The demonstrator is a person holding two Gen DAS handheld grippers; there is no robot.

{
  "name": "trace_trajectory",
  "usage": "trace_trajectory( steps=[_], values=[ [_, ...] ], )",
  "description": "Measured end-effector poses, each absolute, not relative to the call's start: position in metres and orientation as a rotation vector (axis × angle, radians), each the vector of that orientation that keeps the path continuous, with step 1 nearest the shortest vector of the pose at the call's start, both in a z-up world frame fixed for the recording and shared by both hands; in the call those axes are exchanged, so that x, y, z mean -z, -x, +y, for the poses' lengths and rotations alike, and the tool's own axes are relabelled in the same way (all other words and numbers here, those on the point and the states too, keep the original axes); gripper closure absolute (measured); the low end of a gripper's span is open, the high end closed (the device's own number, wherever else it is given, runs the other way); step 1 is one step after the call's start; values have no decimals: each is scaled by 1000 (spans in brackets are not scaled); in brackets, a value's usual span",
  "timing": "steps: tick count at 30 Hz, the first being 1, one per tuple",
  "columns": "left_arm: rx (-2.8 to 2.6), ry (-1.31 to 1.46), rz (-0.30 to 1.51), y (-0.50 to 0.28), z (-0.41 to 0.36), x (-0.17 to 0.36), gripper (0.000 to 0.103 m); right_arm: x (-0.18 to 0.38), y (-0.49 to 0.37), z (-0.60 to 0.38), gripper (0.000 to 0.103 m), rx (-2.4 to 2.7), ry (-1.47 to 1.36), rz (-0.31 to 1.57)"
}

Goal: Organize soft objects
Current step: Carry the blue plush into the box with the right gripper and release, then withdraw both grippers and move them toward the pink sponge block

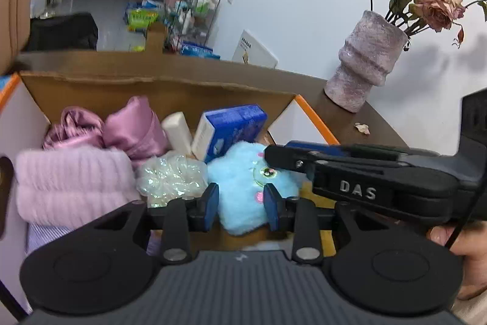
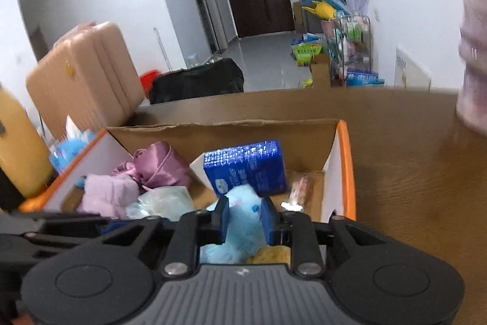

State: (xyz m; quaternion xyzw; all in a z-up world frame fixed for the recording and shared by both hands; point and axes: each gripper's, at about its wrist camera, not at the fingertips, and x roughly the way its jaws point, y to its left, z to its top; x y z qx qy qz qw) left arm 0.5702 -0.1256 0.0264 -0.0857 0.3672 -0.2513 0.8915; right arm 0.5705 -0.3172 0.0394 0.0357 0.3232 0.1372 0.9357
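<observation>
An open cardboard box (image 1: 91, 87) with orange edges (image 2: 345, 160) holds soft things. A light blue plush toy (image 1: 243, 178) lies at its front right; it also shows in the right wrist view (image 2: 243, 212). My left gripper (image 1: 242, 204) is open just above the plush, its pads either side of it. My right gripper (image 2: 245, 218) hangs over the same plush with its pads close on both sides; whether it grips is unclear. In the left wrist view the right gripper (image 1: 274, 156) reaches in from the right above the plush. A pink knit cloth (image 1: 70, 185), purple satin fabric (image 1: 127, 127) and a shiny mesh ball (image 1: 170, 178) lie to the left.
A blue tissue pack (image 1: 231, 127) and a white tube (image 1: 178, 133) stand at the box's back. A purple vase (image 1: 362, 60) with dried roses stands on the brown table (image 2: 411, 172) to the right. A beige suitcase (image 2: 88, 75) stands beyond the left side.
</observation>
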Motion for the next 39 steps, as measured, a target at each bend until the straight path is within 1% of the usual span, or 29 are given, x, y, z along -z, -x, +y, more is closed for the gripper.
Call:
trace_trajectory(
  steps=[1,4,7,9,12,13,14,15,16,17,18,20,22,24,26,27,28,29,32,37,39],
  values=[
    [520,192,756,-570,-123,-27,70,-39,-572,-316,73,-270,-64,664],
    [511,165,762,-570,-122,-27,70,-37,-572,-312,74,-280,-41,691],
    [501,130,725,-564,-123,-36,69,-33,-570,-298,74,-269,52,735],
    [475,118,678,-554,-119,-48,64,-31,-565,-296,77,-271,113,743],
    [437,96,616,-528,-101,-65,57,-45,-555,-298,76,-265,92,690],
    [422,77,610,-519,-95,-70,57,-54,-547,-299,75,-268,82,651],
    [404,52,598,-508,-87,-76,57,-66,-536,-301,71,-275,71,609],
    [383,36,575,-496,-76,-83,54,-76,-526,-303,69,-276,58,573],
    [364,28,551,-485,-67,-90,50,-86,-516,-307,63,-273,41,535],
    [342,22,527,-473,-56,-98,41,-97,-501,-310,58,-270,23,492],
    [325,18,509,-463,-47,-103,35,-106,-489,-312,56,-269,14,464],
    [294,-2,475,-441,-32,-112,33,-121,-461,-312,51,-269,21,424],
    [266,-18,448,-420,-22,-116,32,-132,-437,-310,50,-268,55,409],
    [245,-30,426,-397,-11,-118,26,-142,-406,-308,45,-267,75,377],
    [240,-31,411,-375,-4,-116,21,-147,-371,-308,35,-288,81,344],
    [244,-26,406,-364,-2,-114,20,-146,-357,-306,33,-303,87,333],
    [247,-21,406,-354,1,-111,20,-144,-344,-302,29,-318,91,328],
    [250,-13,406,-343,4,-108,18,-140,-328,-300,28,-329,87,331],
    [254,-10,403,-315,9,-93,15,-120,-293,-293,27,-345,47,360],
    [207,-3,456,-278,13,-59,15,-74,-249,-285,27,-343,-95,446],
    [225,21,489,-264,16,-47,15,-55,-231,-282,27,-332,-105,475]
  ],
)
